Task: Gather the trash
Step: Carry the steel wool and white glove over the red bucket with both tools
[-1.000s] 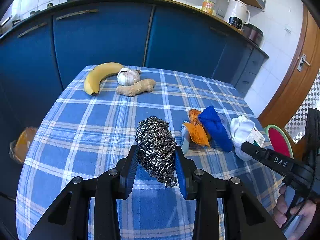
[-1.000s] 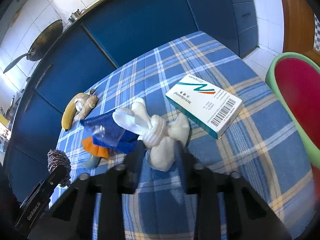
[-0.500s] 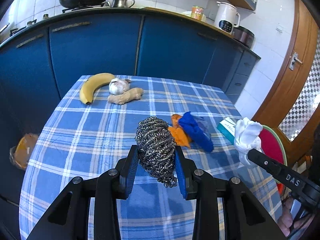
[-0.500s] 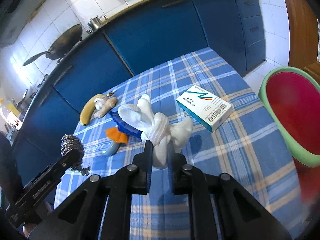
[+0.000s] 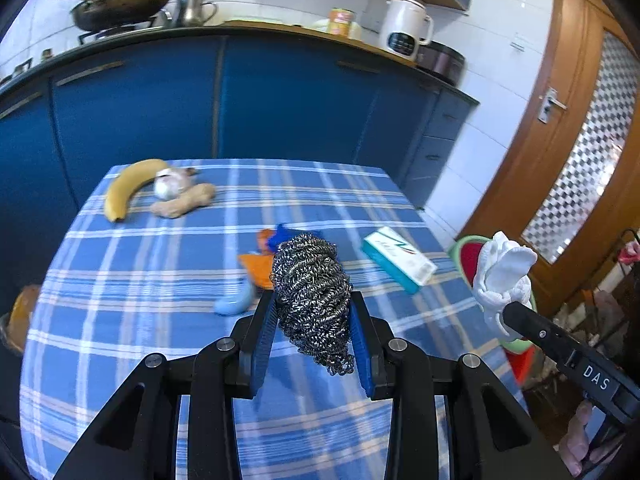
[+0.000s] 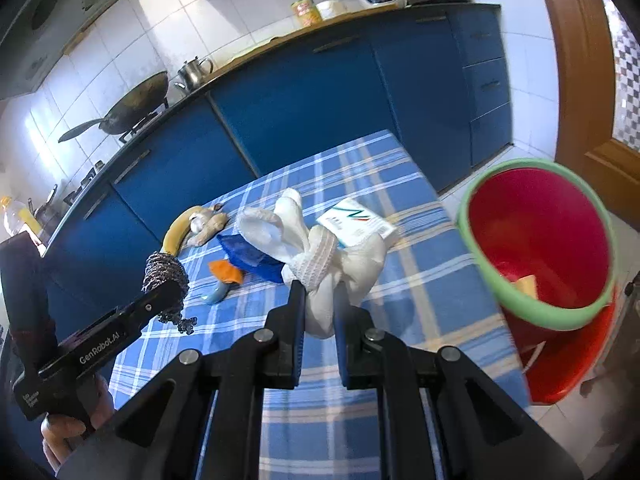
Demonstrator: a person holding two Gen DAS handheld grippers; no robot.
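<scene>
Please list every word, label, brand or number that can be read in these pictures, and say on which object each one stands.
"DAS": on the side of the right tool, seen from the left wrist.
"GenRobot.AI": on the side of the left tool, seen from the right wrist.
A small label lower on that left tool: too small to read.
Carton on the table: print and barcode too blurred to read.
White kettle panel and tin can label: unreadable.
</scene>
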